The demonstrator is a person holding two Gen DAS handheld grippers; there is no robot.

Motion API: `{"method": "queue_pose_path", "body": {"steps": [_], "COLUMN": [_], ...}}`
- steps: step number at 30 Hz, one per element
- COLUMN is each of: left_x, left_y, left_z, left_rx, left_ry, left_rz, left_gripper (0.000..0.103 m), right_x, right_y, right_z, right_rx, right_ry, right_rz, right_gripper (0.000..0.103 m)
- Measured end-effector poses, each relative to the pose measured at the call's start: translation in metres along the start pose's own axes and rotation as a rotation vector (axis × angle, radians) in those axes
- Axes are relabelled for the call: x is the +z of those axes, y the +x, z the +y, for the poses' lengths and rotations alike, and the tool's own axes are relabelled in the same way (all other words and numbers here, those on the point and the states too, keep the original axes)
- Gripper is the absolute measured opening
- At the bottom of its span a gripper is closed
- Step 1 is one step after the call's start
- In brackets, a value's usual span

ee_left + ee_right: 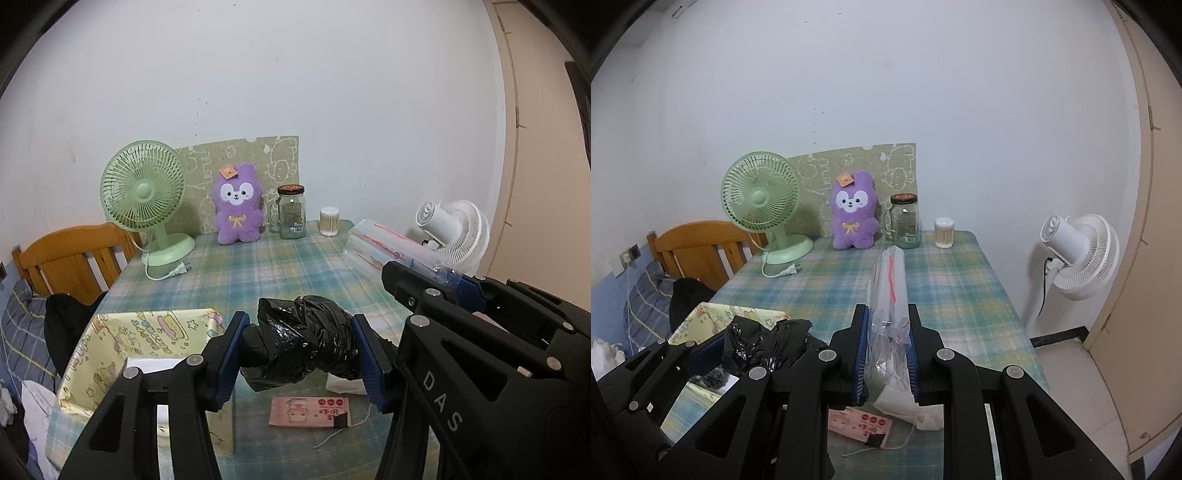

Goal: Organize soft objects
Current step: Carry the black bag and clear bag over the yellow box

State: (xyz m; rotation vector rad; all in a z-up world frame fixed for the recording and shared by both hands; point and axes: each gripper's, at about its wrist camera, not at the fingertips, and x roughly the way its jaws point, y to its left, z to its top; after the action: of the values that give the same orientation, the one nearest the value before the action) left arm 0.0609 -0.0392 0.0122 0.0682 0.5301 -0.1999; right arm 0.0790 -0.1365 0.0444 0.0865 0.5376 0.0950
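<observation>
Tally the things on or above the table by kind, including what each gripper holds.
Fans on the table: 1, the green fan
Plush toys: 1, purple plush
Containers: 3, glass jar, cotton swab tub, yellow box
Bags held: 2, black bag, clear bag
Flat packets: 1, pink packet
Total: 8

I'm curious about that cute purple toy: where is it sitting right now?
The purple plush bunny stands upright at the table's far edge, against the patterned board, between the green desk fan and the glass jar.
</observation>
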Motion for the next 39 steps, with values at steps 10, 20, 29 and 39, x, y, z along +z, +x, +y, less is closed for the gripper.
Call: {"method": "queue_pose_path", "body": {"steps": [10,20,29,39], "left_x": [0.009,0.014,0.013,0.001], "left_y": [-0.007,-0.010,-0.012,-0.002], "left_z": [0.024,0.052,0.078,0.109], "left_rx": [0.014,0.032,0.054,0.071], "left_ry": [-0.011,-0.023,-0.010,-0.018], "left_rz": [-0.023,-0.040,-0.043,-0.006], "left_gripper": [0.058,0.058,0.058,0.058], "right_x": [0.012,0.021,0.025,0.018], "right_y": [0.000,0.009,0.018,0.040], "right_z": [0.024,0.053,0.084,0.115], "right_rx": [0.006,0.040,0.084,0.125], "right_ry": [-0.011,-0.036,-0.078,-0.116], "right_rz": [-0.012,-0.022,-0.043,-0.018], "right_gripper": [0.022,0.022,0.022,0.022]}}
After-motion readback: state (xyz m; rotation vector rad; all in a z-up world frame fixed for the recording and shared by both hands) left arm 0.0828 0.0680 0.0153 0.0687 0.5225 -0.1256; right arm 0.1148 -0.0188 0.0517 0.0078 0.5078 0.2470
